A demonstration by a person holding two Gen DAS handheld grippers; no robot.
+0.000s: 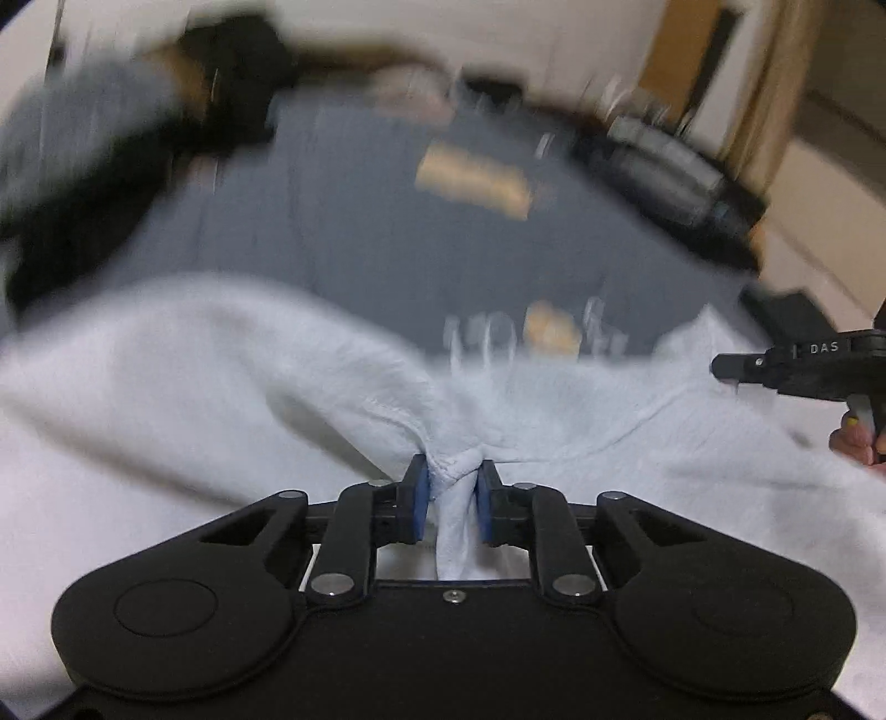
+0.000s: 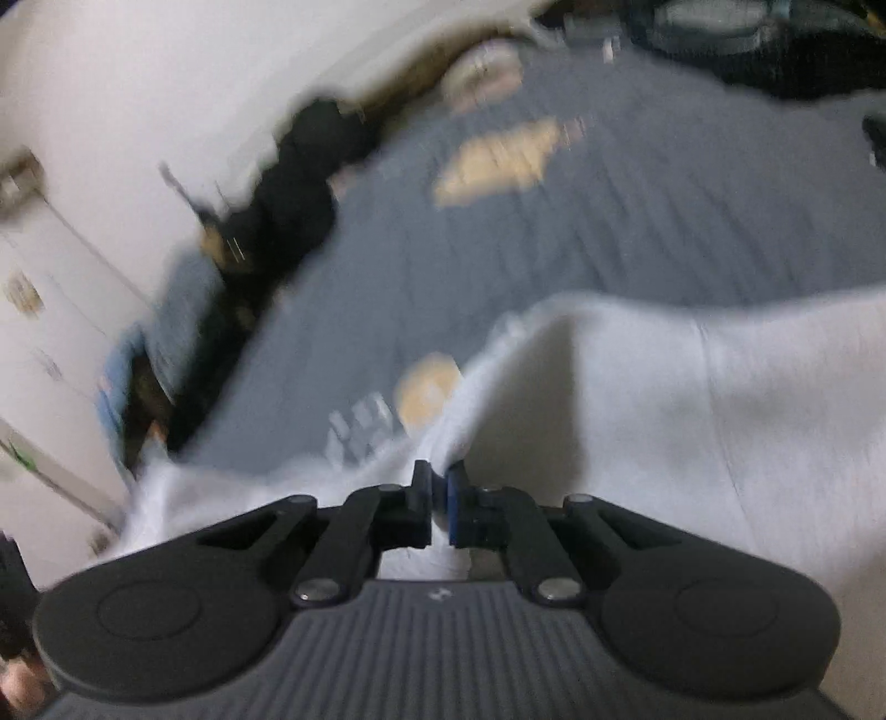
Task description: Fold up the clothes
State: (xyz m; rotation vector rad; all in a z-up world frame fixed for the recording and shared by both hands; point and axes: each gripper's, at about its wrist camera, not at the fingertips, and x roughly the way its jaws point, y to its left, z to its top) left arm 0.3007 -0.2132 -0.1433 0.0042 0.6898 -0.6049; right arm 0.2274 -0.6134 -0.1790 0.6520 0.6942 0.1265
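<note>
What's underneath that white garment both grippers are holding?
Beyond the white garment, a grey patterned bedspread shows. Whatever lies directly beneath the cloth is covered and cannot be seen.

Looks like a bedroom at home: a bed with a grey printed bedspread (image 1: 387, 221), dark bags (image 1: 675, 177) piled at its far edge, white walls (image 2: 138, 83) and a wooden door (image 1: 686, 50) beyond.
</note>
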